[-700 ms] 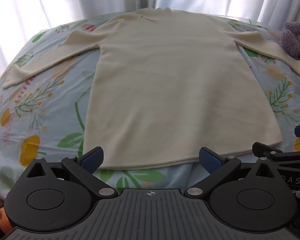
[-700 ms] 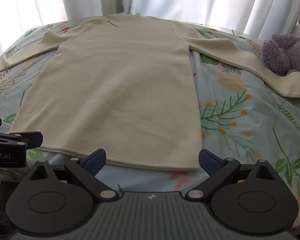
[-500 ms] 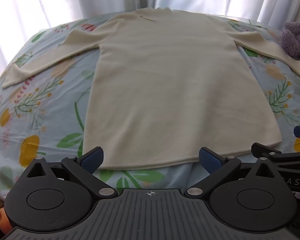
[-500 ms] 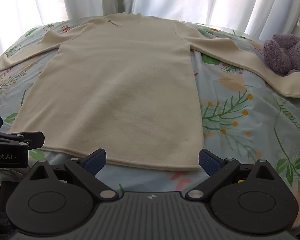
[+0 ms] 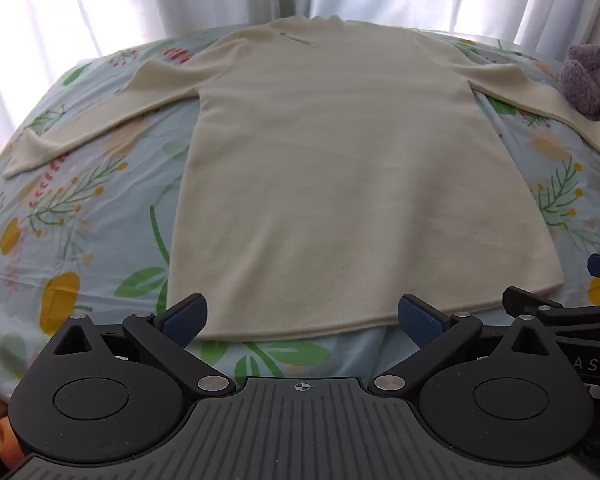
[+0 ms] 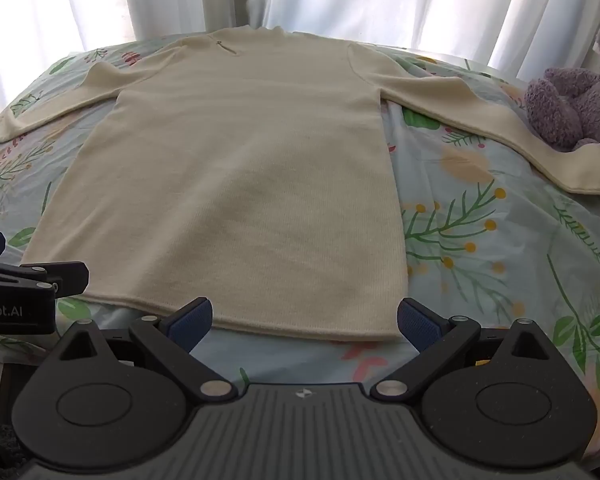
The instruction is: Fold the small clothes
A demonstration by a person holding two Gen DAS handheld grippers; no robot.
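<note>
1. Our left gripper (image 5: pixel 302 318) is level and points forward — its blue-padded fingers (image 5: pixel 184 318) are spread wide with nothing between them.
2. Our right gripper (image 6: pixel 304 318) sits just beside it on the right, side by side — its fingers (image 6: pixel 420 320) are equally wide apart and empty.

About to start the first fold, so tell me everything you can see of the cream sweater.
The cream sweater is a long, plain knit with a fine ribbed texture. It lies flat and unfolded on the floral bedsheet, neck toward the curtains, hem nearest the cameras. Both sleeves are spread outward; the right sleeve's cuff lies against the purple plush toy. A short zip sits near the collar. Neither gripper touches it: the left gripper and right gripper are open at the hem.
</note>
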